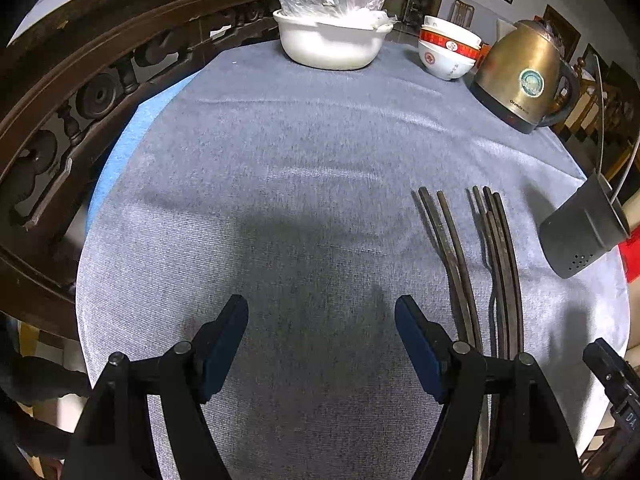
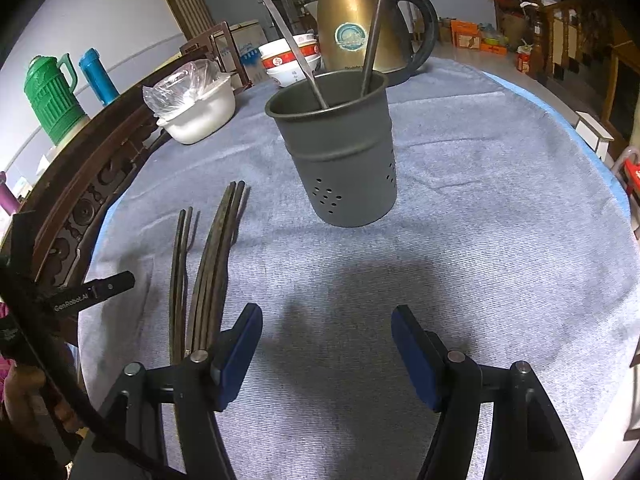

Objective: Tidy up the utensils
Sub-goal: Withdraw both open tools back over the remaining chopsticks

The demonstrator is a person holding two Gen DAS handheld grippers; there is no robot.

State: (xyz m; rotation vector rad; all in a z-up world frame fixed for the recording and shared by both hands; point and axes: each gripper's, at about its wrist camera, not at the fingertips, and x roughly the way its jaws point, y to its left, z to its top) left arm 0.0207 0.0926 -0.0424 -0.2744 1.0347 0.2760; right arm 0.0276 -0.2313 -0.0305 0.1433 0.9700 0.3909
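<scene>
Several dark wooden chopsticks (image 1: pixel 496 264) lie side by side on the grey cloth, right of my left gripper (image 1: pixel 322 316), which is open and empty above bare cloth. In the right wrist view the chopsticks (image 2: pixel 208 272) lie left of my right gripper (image 2: pixel 326 324), also open and empty. A grey perforated utensil holder (image 2: pixel 340 160) stands upright ahead of the right gripper, with two metal utensils (image 2: pixel 372 28) leaning in it. The holder (image 1: pixel 580 228) shows at the right edge of the left wrist view.
A white pot with a plastic bag (image 1: pixel 332 40), stacked red-and-white bowls (image 1: pixel 448 52) and a brass kettle (image 1: pixel 524 76) stand at the far end of the table (image 1: pixel 280 160). A carved wooden chair back (image 1: pixel 80 92) runs along the left edge. A green jug (image 2: pixel 52 100) stands beyond it.
</scene>
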